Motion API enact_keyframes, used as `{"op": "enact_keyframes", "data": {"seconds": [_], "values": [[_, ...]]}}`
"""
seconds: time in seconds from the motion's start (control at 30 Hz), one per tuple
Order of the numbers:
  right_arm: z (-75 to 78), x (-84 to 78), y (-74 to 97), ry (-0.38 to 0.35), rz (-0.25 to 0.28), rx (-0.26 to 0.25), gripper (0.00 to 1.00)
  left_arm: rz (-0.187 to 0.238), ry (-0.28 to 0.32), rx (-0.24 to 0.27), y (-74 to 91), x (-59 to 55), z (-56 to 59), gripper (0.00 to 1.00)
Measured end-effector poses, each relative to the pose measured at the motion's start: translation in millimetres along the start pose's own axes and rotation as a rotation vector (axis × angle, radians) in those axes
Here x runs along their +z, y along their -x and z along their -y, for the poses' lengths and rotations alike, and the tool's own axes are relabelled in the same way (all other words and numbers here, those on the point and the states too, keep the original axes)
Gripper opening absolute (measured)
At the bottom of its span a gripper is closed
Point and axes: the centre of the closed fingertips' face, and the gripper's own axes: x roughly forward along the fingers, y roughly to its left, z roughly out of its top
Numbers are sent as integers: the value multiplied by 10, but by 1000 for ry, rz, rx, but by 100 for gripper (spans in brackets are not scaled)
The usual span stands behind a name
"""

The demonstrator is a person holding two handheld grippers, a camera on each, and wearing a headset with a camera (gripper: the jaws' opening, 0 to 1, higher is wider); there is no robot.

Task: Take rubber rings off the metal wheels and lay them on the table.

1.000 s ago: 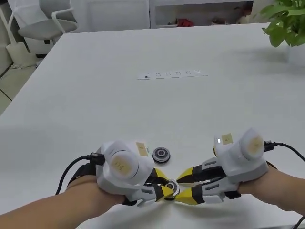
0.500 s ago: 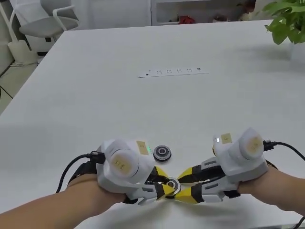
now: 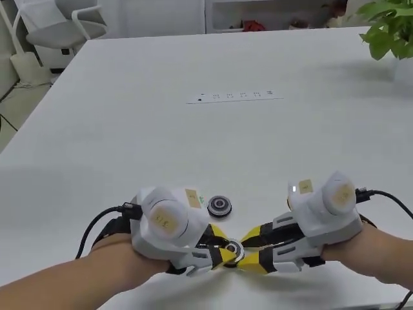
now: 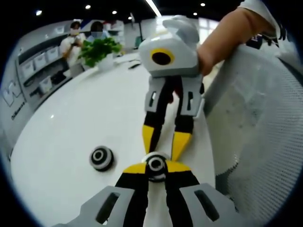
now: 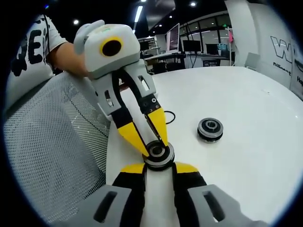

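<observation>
Head view looks down on the table (image 3: 206, 148) — gripper views face each other closely, sharing one wheel (image 4: 156, 166).

Your left gripper (image 3: 216, 256) and right gripper (image 3: 249, 253) meet tip to tip near the worktop's (image 3: 193, 142) front edge, with a wheel (image 3: 232, 248) between them. The second wheel (image 3: 219, 205) lies on the worktop just behind them, and a plant (image 3: 387, 29) stands at the far right.
</observation>
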Motion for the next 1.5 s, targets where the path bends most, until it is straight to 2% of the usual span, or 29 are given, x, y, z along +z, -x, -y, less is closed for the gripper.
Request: {"op": "enact_keyframes", "data": {"seconds": [0.03, 0.1, 0.2, 0.3, 0.53, 0.67, 0.87, 0.97, 1.0, 1.17, 1.5], "values": [[22, -24, 11, 44, -18, -6, 17, 0, -1, 0, 0, 0, 0, 12], [23, -38, 18, -20, -14, -4, 13, 0, -1, 0, 1, -3, -3, 12], [57, -68, 39, -25, -18, -9, 1, 0, 0, 1, 4, -6, -6, 12], [44, -63, 38, -34, -20, -10, 1, 0, 1, 2, 4, -7, -7, 12], [71, -61, 36, -124, -19, -19, 0, -2, -1, 4, 5, -9, -7, 12], [80, -55, 45, -200, -6, -17, 0, -4, -5, 6, 5, -7, -7, 12], [101, -37, 70, -267, 21, -16, 0, -6, -5, 8, 5, -5, -8, 12], [186, 19, 111, -320, 69, -41, 0, -6, -5, 8, 5, -6, -11, 12], [185, 31, 120, -341, 81, -33, 0, -6, -5, 8, 5, -6, -11, 12], [165, 92, 127, -379, 116, -20, 0, -8, -7, 12, -2, -1, -16, 12], [111, 135, 134, -425, 145, -6, 0, -16, -13, 19, -8, -5, -22, 12]]}}
